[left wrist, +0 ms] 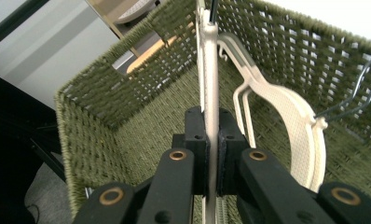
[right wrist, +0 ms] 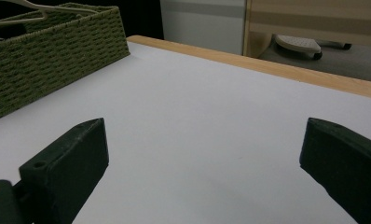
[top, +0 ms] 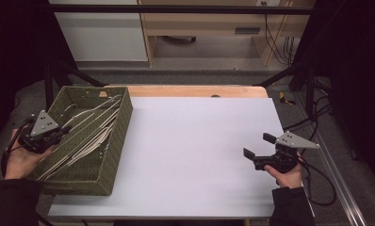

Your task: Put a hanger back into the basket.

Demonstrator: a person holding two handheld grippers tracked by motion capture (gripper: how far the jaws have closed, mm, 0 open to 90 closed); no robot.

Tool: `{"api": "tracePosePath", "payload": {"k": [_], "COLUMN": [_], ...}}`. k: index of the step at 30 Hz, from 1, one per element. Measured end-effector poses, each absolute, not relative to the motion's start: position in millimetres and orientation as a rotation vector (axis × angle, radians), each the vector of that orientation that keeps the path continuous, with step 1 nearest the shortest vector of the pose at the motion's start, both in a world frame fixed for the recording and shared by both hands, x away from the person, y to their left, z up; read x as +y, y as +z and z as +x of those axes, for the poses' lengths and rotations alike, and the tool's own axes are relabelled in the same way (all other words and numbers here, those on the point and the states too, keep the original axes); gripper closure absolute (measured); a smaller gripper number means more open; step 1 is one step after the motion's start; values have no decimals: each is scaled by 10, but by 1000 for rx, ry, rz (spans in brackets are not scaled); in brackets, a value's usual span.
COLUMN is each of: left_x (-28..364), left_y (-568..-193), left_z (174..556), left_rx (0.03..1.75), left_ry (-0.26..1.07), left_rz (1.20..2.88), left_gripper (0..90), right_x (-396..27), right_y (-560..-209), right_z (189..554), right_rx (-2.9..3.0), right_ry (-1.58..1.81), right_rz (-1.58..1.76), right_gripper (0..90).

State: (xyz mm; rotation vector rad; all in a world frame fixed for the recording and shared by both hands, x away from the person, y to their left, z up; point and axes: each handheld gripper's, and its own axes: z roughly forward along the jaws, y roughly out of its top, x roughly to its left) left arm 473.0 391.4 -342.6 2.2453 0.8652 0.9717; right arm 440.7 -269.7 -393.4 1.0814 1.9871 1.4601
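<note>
Jaws of the left gripper [left wrist: 211, 154] pinch a cream hanger [left wrist: 210, 70] inside the basket [top: 120, 117]; right gripper [top: 257, 149] gapes wide; neighbouring hangers [left wrist: 286, 107] could snag.

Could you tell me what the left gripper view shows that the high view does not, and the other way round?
The left gripper view alone shows the grip up close: the left gripper has its jaws shut on a cream hanger, with a second cream hanger and a dark wire one beside it. The high view alone shows the right gripper, jaws open, held over the white tabletop, and the person's hands. Both show the green woven basket and hangers lying in it.
</note>
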Motion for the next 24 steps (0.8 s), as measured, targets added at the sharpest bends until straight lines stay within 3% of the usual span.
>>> {"api": "tracePosePath", "payload": {"k": [15,21,24], "left_x": [3934,3877,3839], "left_y": [-3895,-3898,-3903], "left_z": [4790,4799,4814], "left_rx": [918,914,955], "left_ry": [946,835,727], "left_rz": [2259,2342,2326], "left_gripper": [857,815,733], "right_x": [-2679,-2675,-2672], "right_y": [-3940,-3943,-3943], "right_z": [4409,4409,4408], "right_rx": [1992,1995,1996], "right_ry": [1460,1455,1456], "right_rz": [1081,1080,1078], "right_gripper": [19,19,19]}}
